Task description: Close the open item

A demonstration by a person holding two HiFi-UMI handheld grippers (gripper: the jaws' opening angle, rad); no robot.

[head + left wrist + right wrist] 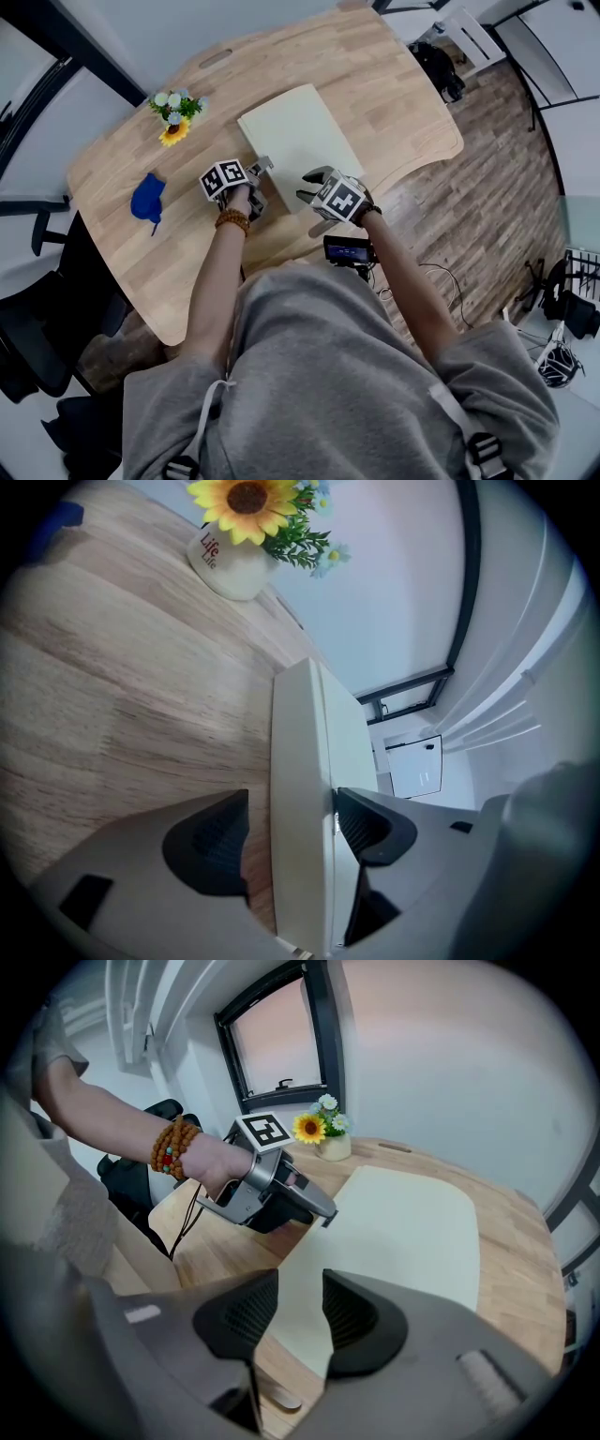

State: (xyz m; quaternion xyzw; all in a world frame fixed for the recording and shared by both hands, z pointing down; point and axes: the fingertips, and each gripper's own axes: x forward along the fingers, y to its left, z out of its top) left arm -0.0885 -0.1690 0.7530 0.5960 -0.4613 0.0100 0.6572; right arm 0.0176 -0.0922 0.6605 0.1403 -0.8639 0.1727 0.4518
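A flat cream case (298, 141) lies on the wooden table (384, 84), its near edge toward me. My left gripper (262, 169) is at its near left corner; in the left gripper view the case's edge (300, 742) stands between the jaws of my left gripper (292, 832), the right pad touching it, the left pad a little off it. My right gripper (310, 185) hovers over the near edge, jaws apart; in the right gripper view the case (403, 1232) shows through the gap of my right gripper (300, 1312), and my left gripper (322, 1213) sits at the corner.
A small white pot of artificial flowers (175, 117) stands at the table's far left, with a blue object (148, 199) nearer me on the left. The table's curved front edge (412, 169) runs just below my hands. A black chair (37, 347) stands at lower left.
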